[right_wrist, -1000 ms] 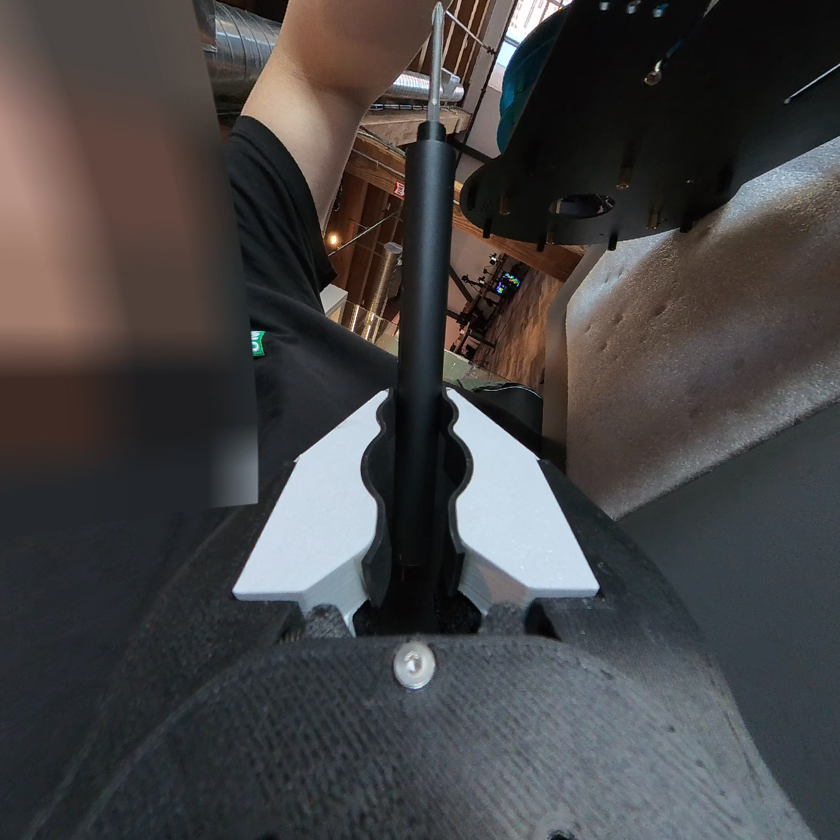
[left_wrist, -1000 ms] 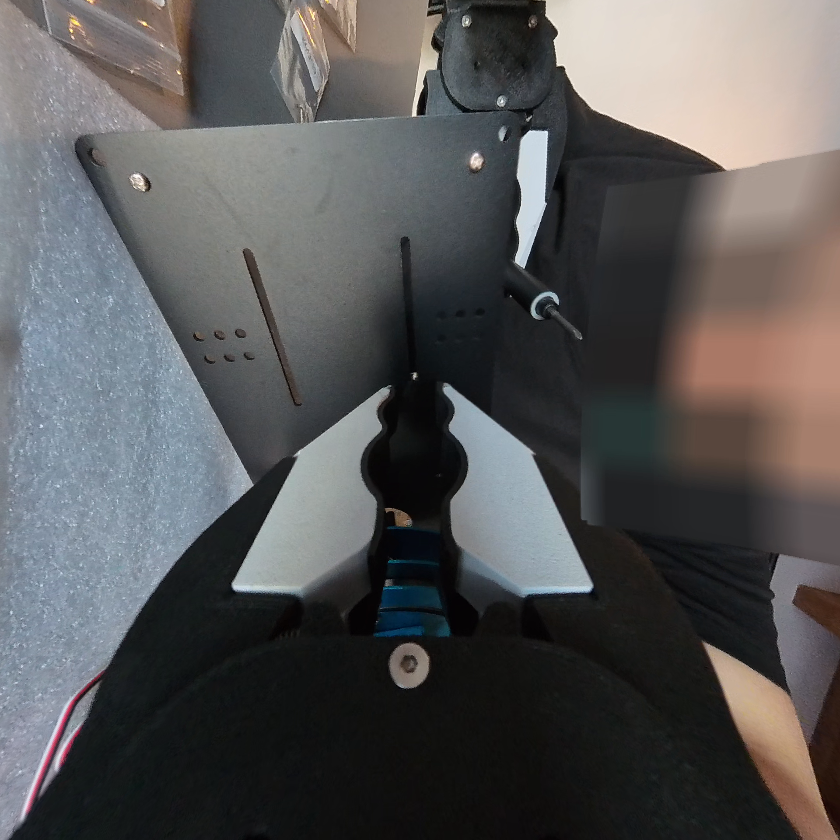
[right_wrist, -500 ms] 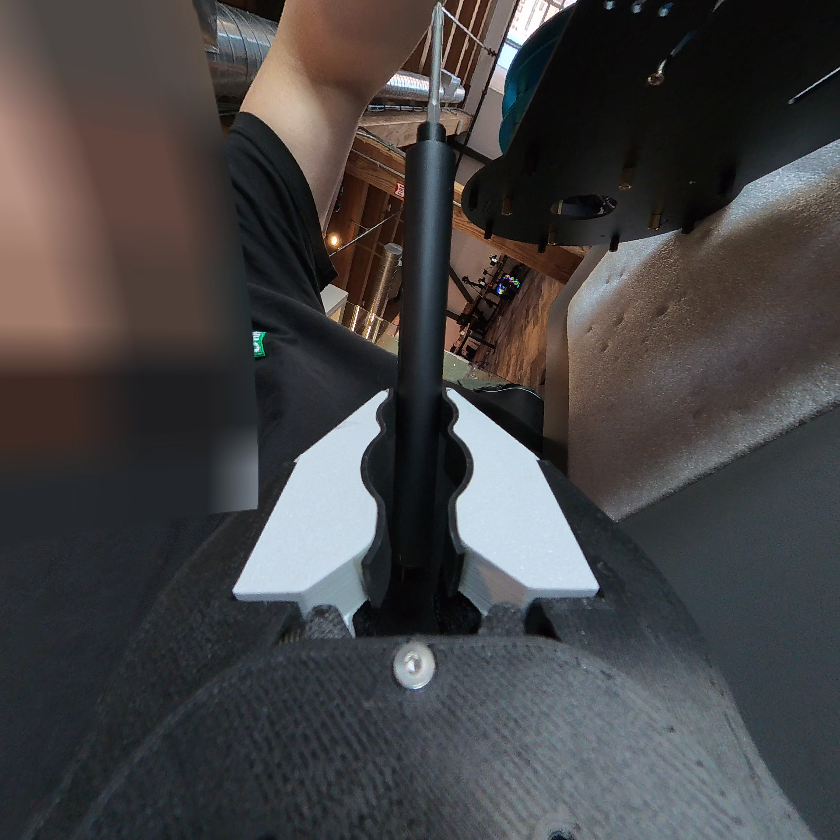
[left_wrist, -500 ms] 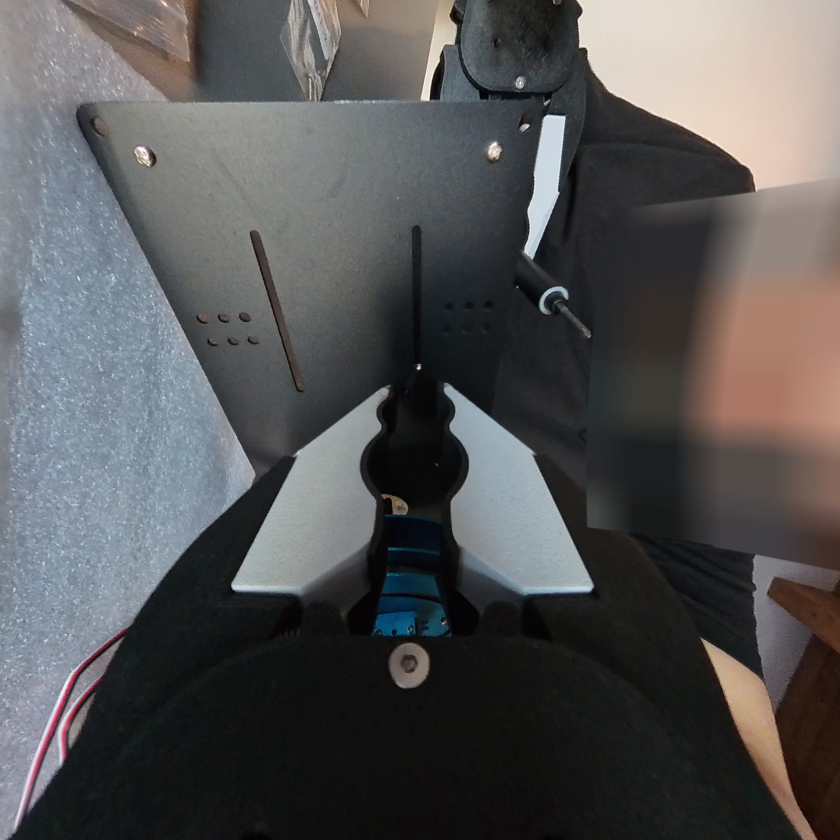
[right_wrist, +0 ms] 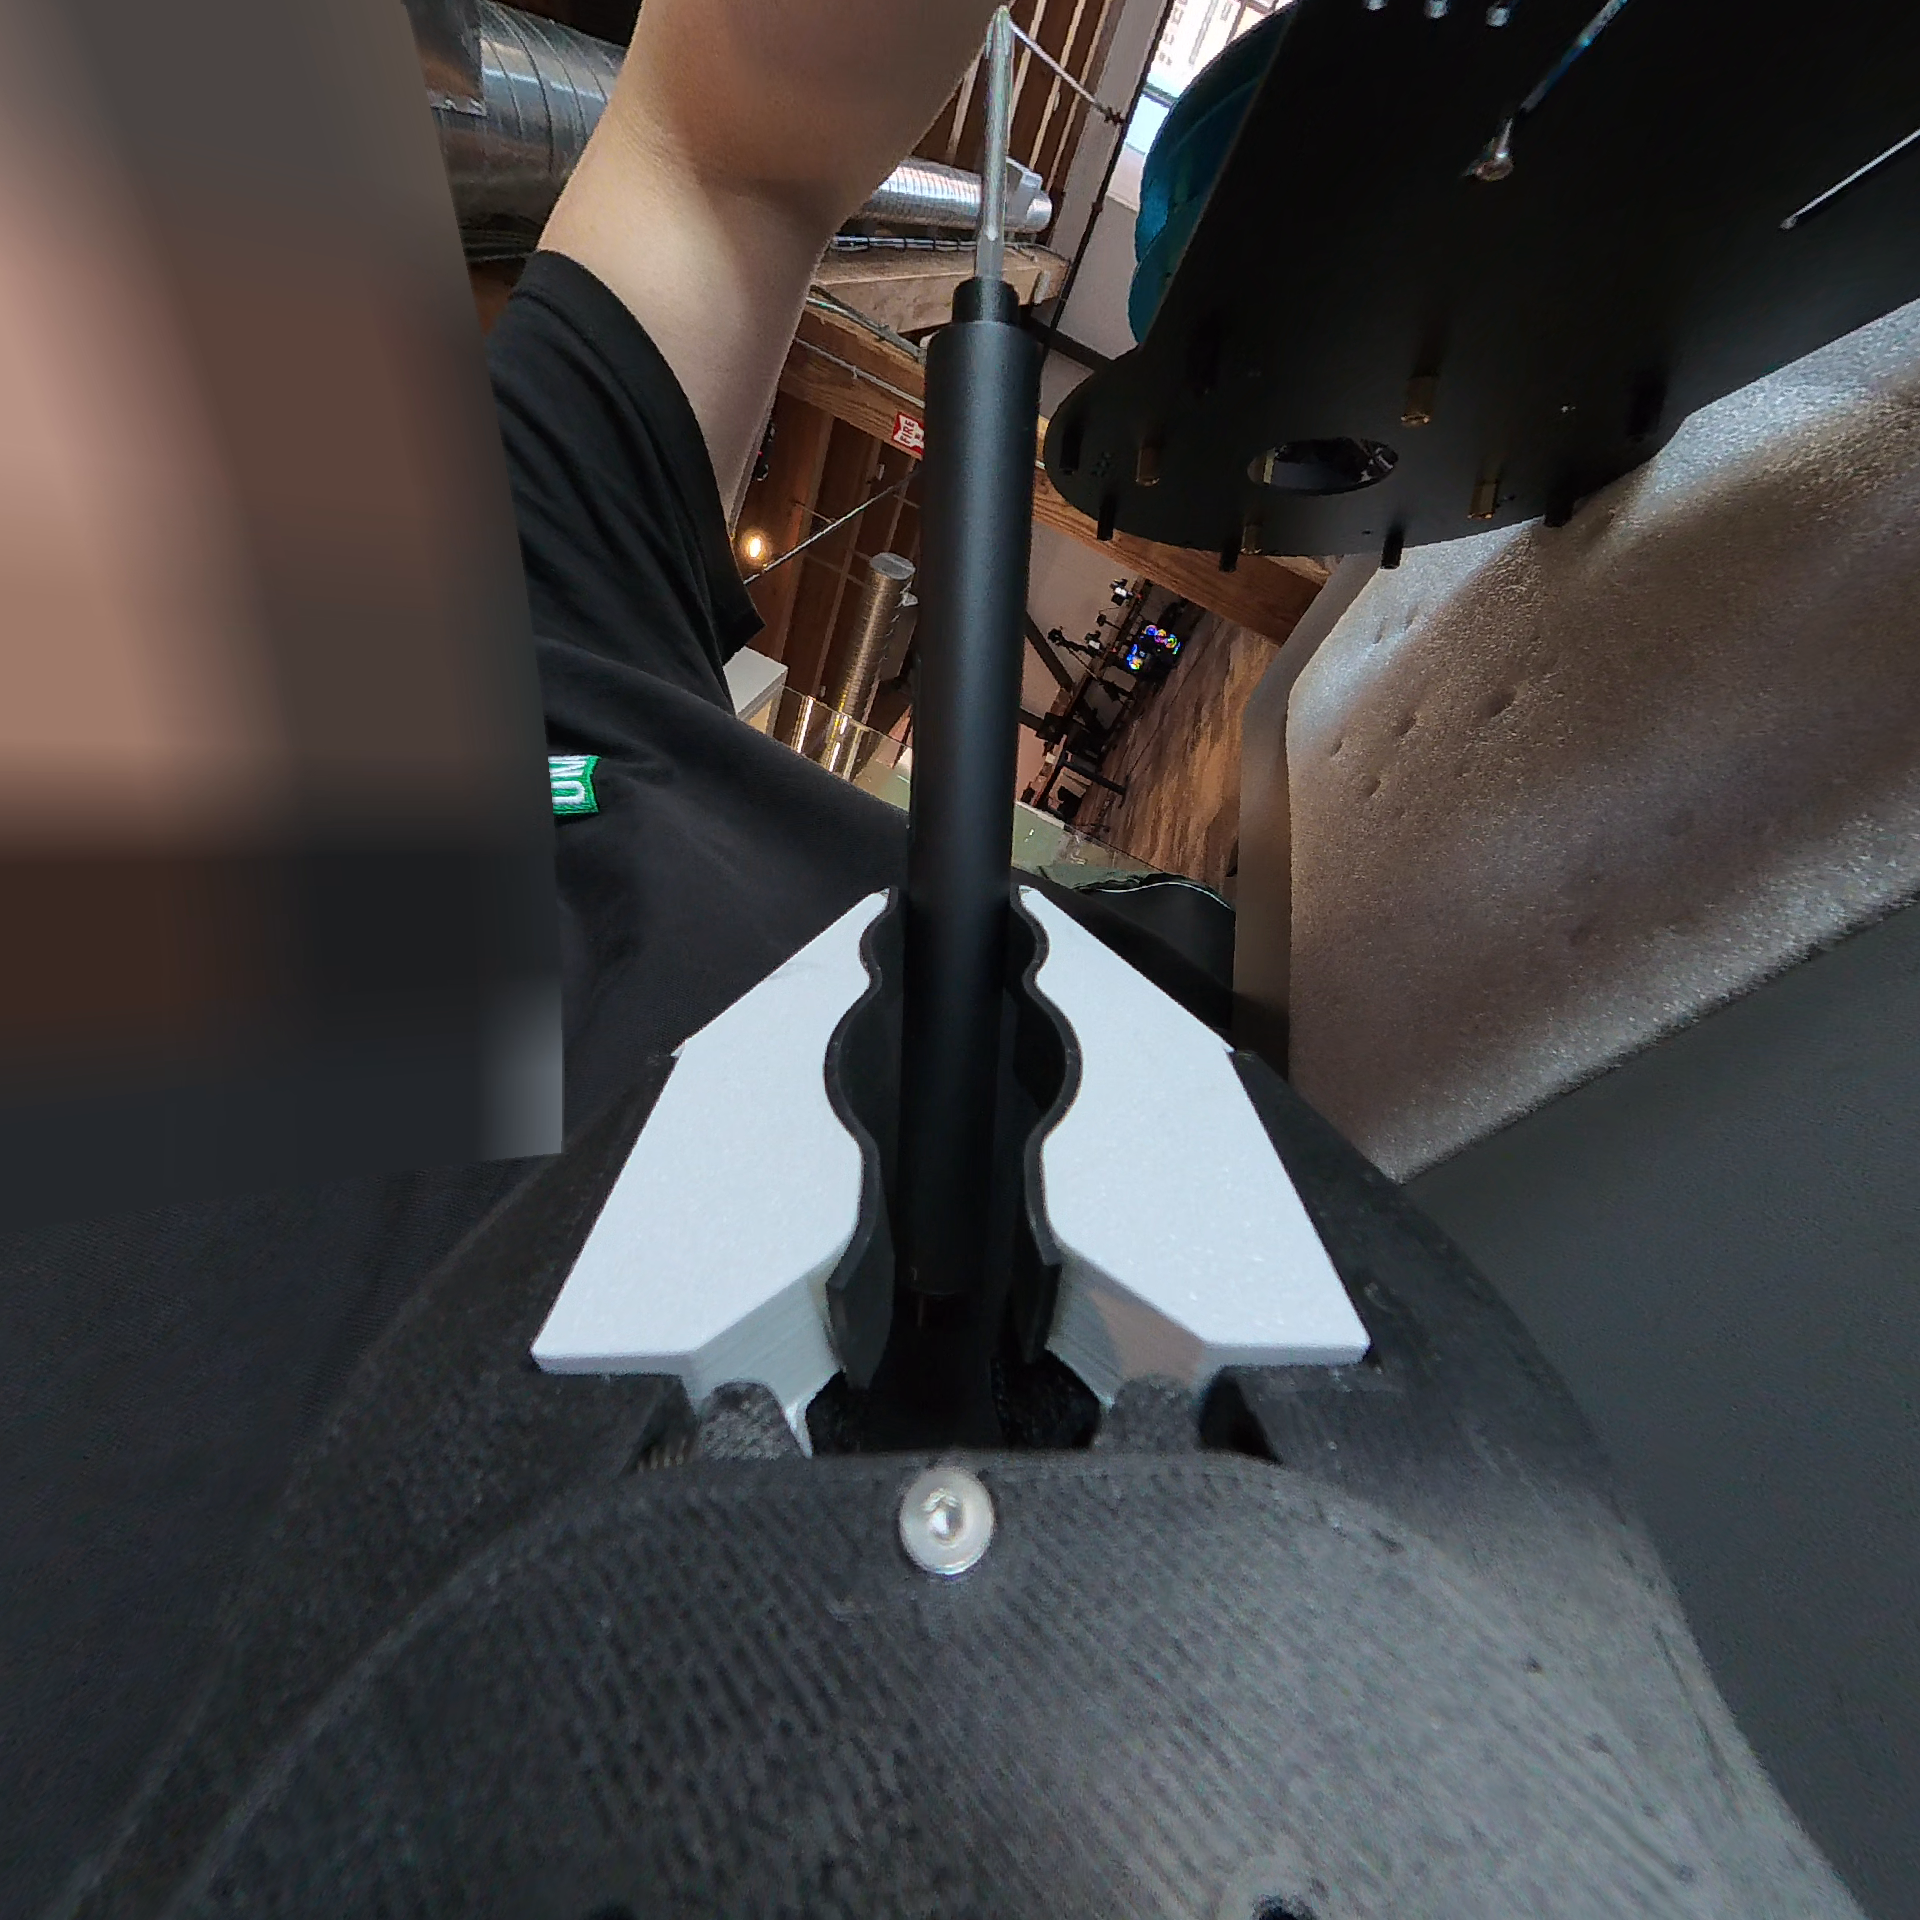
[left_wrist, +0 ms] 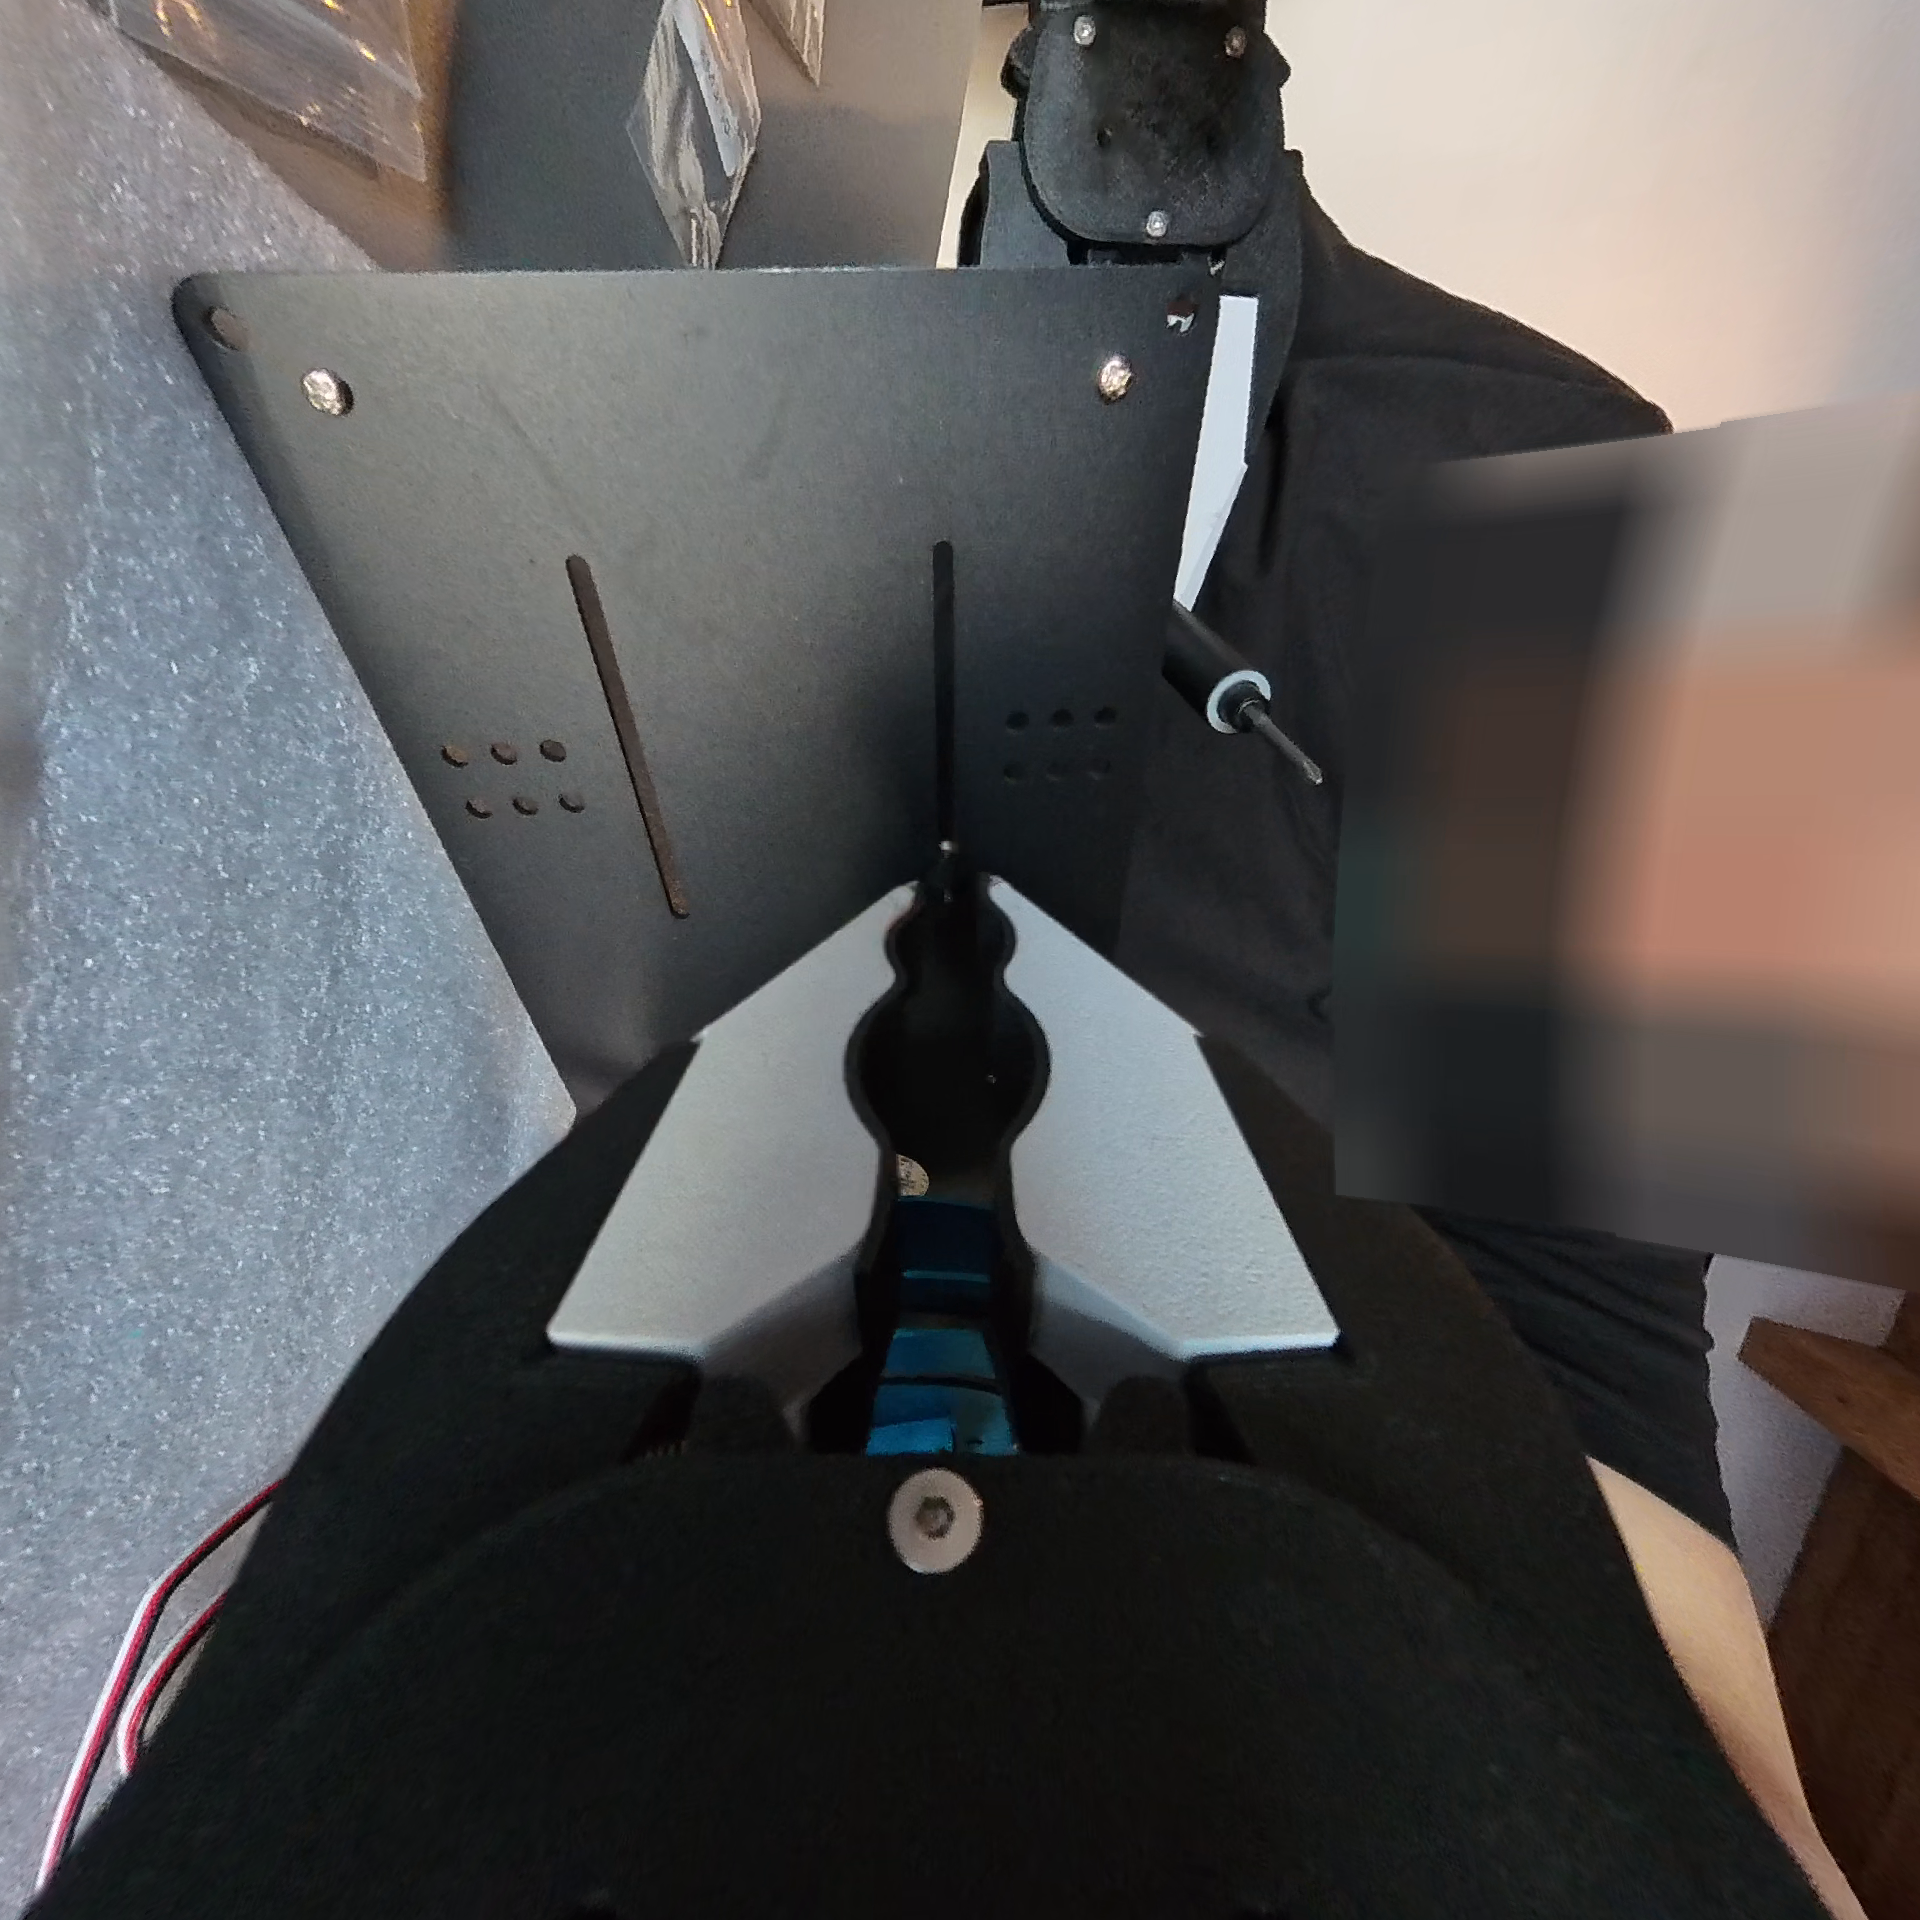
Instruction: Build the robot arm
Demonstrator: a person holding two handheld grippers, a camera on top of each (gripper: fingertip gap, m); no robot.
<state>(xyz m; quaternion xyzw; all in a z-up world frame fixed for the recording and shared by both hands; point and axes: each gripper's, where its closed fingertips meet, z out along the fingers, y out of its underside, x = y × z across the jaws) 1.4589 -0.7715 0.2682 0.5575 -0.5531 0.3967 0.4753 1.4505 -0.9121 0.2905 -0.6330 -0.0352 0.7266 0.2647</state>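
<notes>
My left gripper (left_wrist: 948, 883) is shut on the near edge of a black metal plate (left_wrist: 727, 520) with two slots, small holes and corner screws, holding it tilted against grey foam. My right gripper (right_wrist: 956, 904) is shut on a black screwdriver (right_wrist: 971, 623) whose metal tip points up, away from the camera. In the right wrist view the plate (right_wrist: 1455, 312) hangs at the upper right, its brass standoffs showing. In the left wrist view the right gripper (left_wrist: 1143, 104) sits behind the plate's far right corner, and the screwdriver (left_wrist: 1236, 696) pokes out past the plate's right edge.
A grey foam sheet (left_wrist: 208, 935) lies to the left and also shows in the right wrist view (right_wrist: 1558, 779). Clear plastic bags (left_wrist: 696, 125) lie beyond the plate. A person in a black shirt (left_wrist: 1455, 571) is close on the right. Wooden furniture (left_wrist: 1849, 1455) is at the far right.
The plate has wobbled slightly in the left wrist view and sits a little higher in the right wrist view. Both grips are unchanged.
</notes>
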